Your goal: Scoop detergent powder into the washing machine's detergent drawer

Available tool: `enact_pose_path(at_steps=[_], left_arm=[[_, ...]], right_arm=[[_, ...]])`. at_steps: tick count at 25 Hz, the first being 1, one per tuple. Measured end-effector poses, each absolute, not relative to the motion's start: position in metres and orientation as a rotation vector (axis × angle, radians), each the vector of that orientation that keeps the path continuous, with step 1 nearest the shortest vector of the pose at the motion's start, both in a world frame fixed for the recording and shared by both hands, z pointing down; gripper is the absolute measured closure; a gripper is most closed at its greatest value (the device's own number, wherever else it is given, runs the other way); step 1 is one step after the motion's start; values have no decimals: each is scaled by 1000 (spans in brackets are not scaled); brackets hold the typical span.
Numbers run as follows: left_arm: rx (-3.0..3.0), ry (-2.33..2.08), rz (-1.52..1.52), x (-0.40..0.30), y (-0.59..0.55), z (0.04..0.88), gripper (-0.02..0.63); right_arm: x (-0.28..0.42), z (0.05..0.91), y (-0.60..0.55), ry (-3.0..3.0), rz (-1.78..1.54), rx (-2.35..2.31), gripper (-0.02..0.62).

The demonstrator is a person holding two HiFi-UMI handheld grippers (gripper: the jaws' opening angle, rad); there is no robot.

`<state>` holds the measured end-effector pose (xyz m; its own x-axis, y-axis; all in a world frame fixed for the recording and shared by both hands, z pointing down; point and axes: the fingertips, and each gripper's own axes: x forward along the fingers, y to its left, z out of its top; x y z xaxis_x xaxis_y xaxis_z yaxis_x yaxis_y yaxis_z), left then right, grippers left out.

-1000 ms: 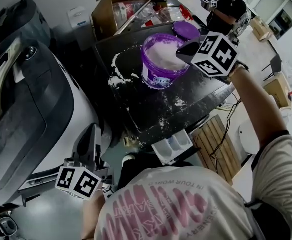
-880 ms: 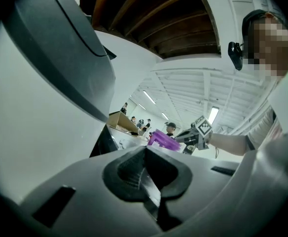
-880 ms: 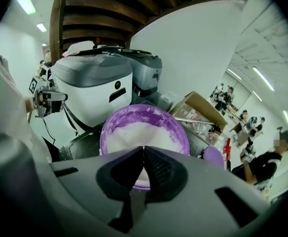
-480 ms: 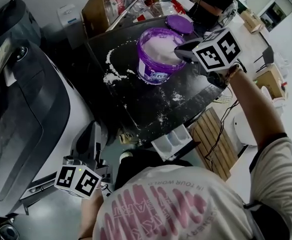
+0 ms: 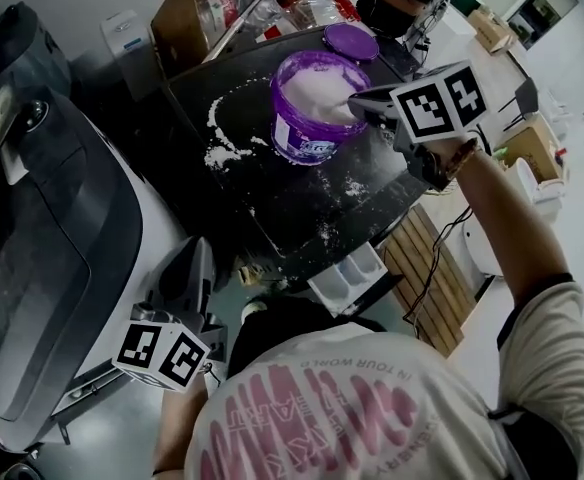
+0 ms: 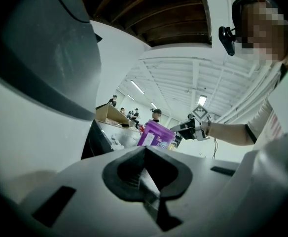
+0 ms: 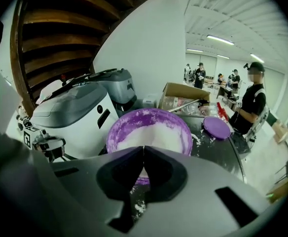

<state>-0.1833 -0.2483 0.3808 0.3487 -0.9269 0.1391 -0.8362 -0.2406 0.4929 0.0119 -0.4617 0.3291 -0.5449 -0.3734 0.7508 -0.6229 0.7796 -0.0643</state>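
The purple tub of detergent powder (image 5: 315,108) stands uncovered at the far side of the dark counter (image 5: 292,208). Its lid (image 5: 350,41) lies just beyond it to the right, and spilled powder (image 5: 222,148) lies to its left. The right hand-held gripper (image 7: 143,151) hangs over the tub's right rim, jaws closed with nothing visible between them. The white detergent drawer (image 5: 350,276) juts out at the counter's near edge, well apart from the tub. The left hand-held gripper (image 6: 144,149), also closed and empty, hangs low on the near left beside the washing machine (image 5: 62,218).
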Motion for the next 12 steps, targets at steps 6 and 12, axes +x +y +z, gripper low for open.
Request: enact_pose_path(at_steps=[6, 12], left_arm=[[2186, -1452, -232, -176, -260, 377, 606], [2235, -1397, -214, -174, -271, 372, 606]], right_arm=[[9, 326, -455, -2238, 489, 801, 592], [5, 325, -452, -2268, 536, 870, 591]])
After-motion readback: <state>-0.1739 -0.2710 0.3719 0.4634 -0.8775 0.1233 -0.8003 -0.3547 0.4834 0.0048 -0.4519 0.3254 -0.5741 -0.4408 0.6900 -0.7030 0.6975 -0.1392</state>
